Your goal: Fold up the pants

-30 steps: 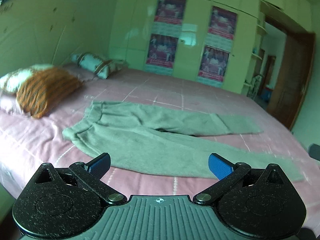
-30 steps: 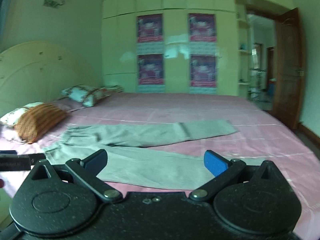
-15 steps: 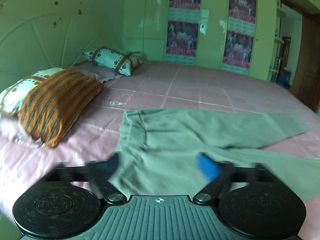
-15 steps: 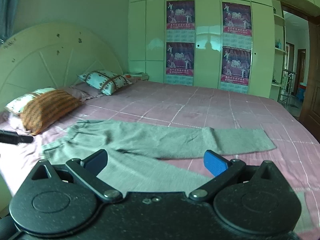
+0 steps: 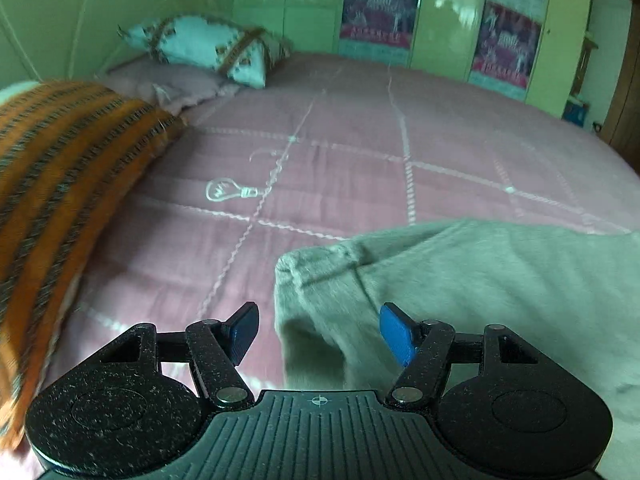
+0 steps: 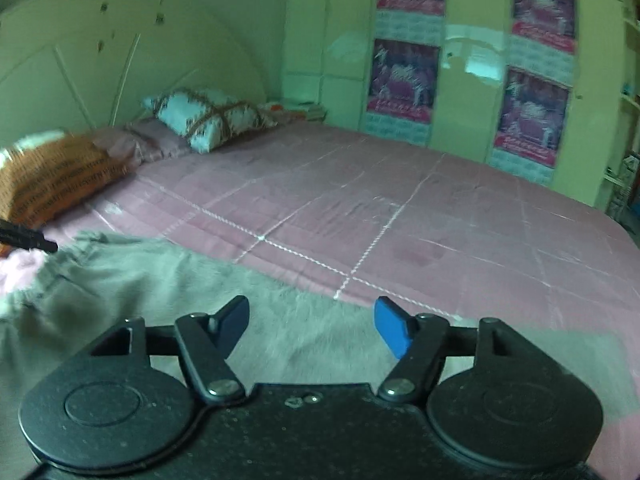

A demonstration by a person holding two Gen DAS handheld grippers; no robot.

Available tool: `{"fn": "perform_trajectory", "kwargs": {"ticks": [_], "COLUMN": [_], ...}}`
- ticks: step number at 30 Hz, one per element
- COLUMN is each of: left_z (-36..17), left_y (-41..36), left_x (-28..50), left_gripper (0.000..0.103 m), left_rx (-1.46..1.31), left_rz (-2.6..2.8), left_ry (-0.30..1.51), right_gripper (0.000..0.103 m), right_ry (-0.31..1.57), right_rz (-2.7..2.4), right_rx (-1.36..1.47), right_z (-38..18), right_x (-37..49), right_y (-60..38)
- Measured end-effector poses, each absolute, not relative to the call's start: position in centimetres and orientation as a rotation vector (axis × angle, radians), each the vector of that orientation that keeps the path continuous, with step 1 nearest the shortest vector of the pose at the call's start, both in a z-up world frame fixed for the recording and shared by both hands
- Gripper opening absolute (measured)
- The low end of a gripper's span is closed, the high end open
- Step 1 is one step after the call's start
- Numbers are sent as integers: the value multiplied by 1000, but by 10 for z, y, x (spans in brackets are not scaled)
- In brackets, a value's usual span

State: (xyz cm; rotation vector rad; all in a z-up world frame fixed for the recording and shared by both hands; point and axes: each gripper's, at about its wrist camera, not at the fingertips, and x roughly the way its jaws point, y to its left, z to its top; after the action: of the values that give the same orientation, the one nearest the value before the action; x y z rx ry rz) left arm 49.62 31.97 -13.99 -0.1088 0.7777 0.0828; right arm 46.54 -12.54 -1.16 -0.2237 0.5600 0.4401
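**Two grippers over one pair of pants, jaws apart**

Left gripper (image 5: 318, 330): two blue pads stand apart, with nothing pinched. The waistband corner of the single pair of grey pants (image 5: 460, 280) lies on the bed directly ahead of and between the pads; contact is probably not made, though blur limits certainty.

Right gripper (image 6: 310, 328): jaws closing, two pads not yet pressing anything. The pants (image 6: 160, 280) spread beneath and to its left; the far leg edge runs just beyond the pads.

Beyond both: one pink bedspread (image 6: 440, 208). Two pillows lie far left: one orange striped pillow (image 5: 68, 168), one white patterned pillow (image 5: 208, 48). Furthest back, four posters (image 6: 404, 76) on the wardrobe doors.
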Motion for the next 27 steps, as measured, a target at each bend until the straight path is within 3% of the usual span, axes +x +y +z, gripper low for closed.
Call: {"fn": "perform_trajectory", "kwargs": {"ticks": [3,10,18,21,22,23,27], "left_z": [-157,-173,-178,-179,-180,-182,-183], "left_y": [327,336,341,338,337,337,337], "left_x": [523,536,551,554,555,556,551], "left_gripper": [67,68,67,51,37,30,25], "left_rx": [-149,-230,-214,-199,-204,-217,-237], "left_rz": [35,17,-28,-32,-41,-70,-74], "left_ry": [821,809,807,806,802,795,744], "right_gripper": [58,39,40,35,16,5,0], "right_ry": [605,705,753,795,816,821,801], "right_rz": [468,477,593,632,647,643,604], "right_rx": [-283,-424,-496,-491,-476,-500,-532], "right_z": [-39,-81,-102,-101,-100,-99,-93], "right_x": [515,564,588,599,601,600,589], "right_y": [-105,-87,-95,-94,-92,-88,-82]}}
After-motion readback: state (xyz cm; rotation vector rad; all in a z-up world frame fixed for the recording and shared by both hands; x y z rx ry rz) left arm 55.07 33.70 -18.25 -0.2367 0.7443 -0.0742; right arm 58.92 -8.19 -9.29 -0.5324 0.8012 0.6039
